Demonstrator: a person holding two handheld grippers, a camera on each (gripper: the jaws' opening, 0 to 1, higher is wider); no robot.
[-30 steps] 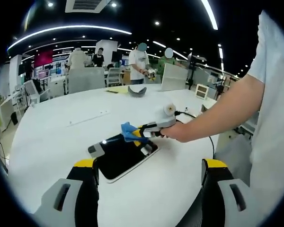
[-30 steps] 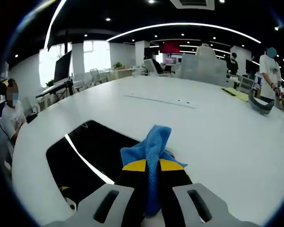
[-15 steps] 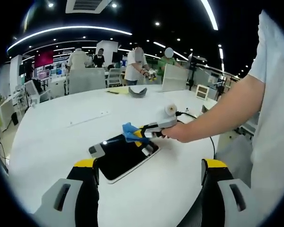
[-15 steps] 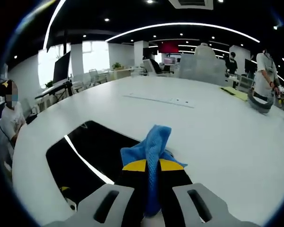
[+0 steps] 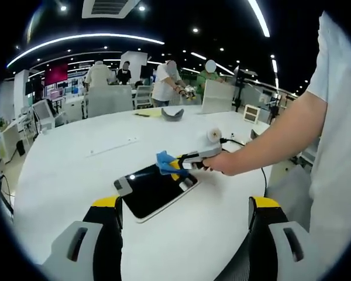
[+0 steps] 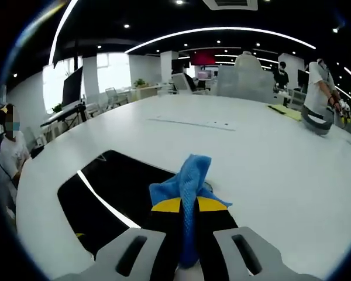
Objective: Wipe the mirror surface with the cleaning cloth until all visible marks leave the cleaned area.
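Right gripper view is showing the right hand-held gripper with its jaws pinched together on the blue cleaning cloth, a bunched tuft sticking out ahead of the yellow-tipped jaws. Mirror is lying flat on the white desk, just ahead and to the left of this hand-held gripper, reflecting the dark ceiling and one bright light strip; the cloth tuft is sitting over the mirror's near-right edge, whether it is pressing on the glass I cannot tell. Left gripper view is showing the left hand-held gripper hovering wide open and empty, jaws well apart, with the mirror ahead between them and the right hand-held gripper reaching in from the right, cloth at the mirror's far corner. Person's hand is gripping that tool. Step in hand, as I judge it: wiping is under way or just starting, working at one corner. No marks are readable on the glass from here, too dark and small to tell. Next move is calling for keeping the cloth clamped, pressing it flat on the surface and sweeping leftward across the rest of the mirror, while the left one is possibly steadying the frame so it is not sliding.
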